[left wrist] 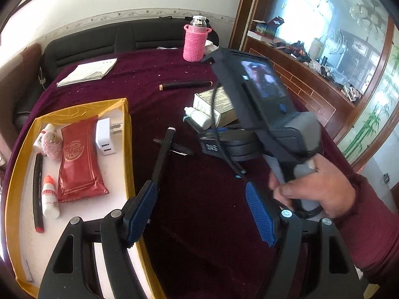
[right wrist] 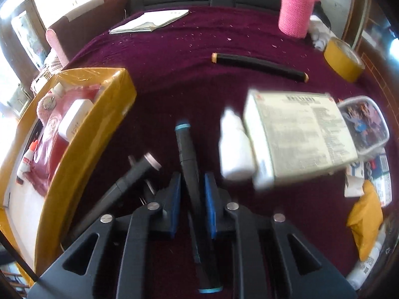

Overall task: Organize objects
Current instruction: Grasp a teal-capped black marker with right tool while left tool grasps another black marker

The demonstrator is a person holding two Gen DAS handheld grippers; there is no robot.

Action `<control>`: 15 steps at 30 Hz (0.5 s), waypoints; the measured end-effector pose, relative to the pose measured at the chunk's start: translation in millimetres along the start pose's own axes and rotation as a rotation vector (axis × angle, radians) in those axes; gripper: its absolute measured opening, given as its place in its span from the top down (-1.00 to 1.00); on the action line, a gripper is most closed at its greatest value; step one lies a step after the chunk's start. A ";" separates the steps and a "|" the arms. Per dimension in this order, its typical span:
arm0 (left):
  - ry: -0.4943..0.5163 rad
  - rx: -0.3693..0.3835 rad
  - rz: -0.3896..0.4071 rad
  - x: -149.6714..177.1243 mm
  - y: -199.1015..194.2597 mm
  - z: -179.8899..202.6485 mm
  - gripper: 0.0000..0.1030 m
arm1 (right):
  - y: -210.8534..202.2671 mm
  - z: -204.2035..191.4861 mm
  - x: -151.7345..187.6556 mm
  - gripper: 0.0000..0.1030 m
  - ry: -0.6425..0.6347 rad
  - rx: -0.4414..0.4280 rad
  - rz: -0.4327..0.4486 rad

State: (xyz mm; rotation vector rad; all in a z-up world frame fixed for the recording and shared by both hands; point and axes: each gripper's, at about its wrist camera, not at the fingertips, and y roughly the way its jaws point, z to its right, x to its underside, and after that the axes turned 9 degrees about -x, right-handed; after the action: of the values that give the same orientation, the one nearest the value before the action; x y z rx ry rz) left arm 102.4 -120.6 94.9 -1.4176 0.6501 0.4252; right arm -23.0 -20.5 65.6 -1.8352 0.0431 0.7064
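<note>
A black pen with blue rings (right wrist: 185,149) lies on the maroon cloth (right wrist: 174,49), and my right gripper (right wrist: 192,189) is shut on its barrel. A second black pen (right wrist: 134,174) lies just left of it, beside the yellow-edged tray (right wrist: 82,134). My left gripper (left wrist: 199,211) is open over the cloth with nothing between its blue pads. Its left finger is next to the tray's rim (left wrist: 127,134) and that second pen (left wrist: 163,152). The tray holds a red packet (left wrist: 77,159), a white charger (left wrist: 106,137), a small orange-capped bottle (left wrist: 49,199) and a pink puff (left wrist: 53,147).
A white dropper bottle (right wrist: 234,147) and a printed box (right wrist: 299,137) sit right of the held pen. Farther back are a black stick (right wrist: 259,66), a tape roll (right wrist: 344,59), a pink knitted flask (right wrist: 295,12) and papers (right wrist: 149,21). A hand (left wrist: 316,189) grips the right tool.
</note>
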 end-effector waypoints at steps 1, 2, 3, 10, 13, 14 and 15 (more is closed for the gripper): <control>0.017 -0.010 -0.009 -3.0 5.9 2.7 -0.31 | -6.4 7.3 7.6 0.77 0.018 -0.011 0.001; 0.034 -0.021 -0.028 -7.5 16.6 5.4 -0.30 | -7.0 10.1 10.8 0.77 0.036 -0.022 0.005; 0.041 -0.030 -0.044 -10.5 25.6 6.6 -0.29 | -14.0 19.6 19.0 0.77 0.060 -0.044 0.012; 0.057 -0.164 -0.157 -22.1 76.7 12.4 -0.16 | -34.6 45.7 44.2 0.77 0.141 -0.161 0.027; 0.108 -0.197 -0.238 -15.2 93.4 21.4 -0.06 | -36.0 46.6 45.2 0.77 0.134 -0.164 0.039; 0.129 -0.196 -0.242 -13.1 93.9 25.7 0.11 | -35.0 45.8 44.2 0.77 0.131 -0.162 0.046; 0.118 -0.163 -0.247 -11.8 93.6 26.2 0.31 | -35.6 44.8 45.0 0.77 0.130 -0.162 0.053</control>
State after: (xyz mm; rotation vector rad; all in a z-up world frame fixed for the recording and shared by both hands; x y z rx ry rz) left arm 38.6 -81.9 31.6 -1.6651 0.5350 0.2045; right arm 6.8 45.9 64.7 -2.0400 0.1234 0.6411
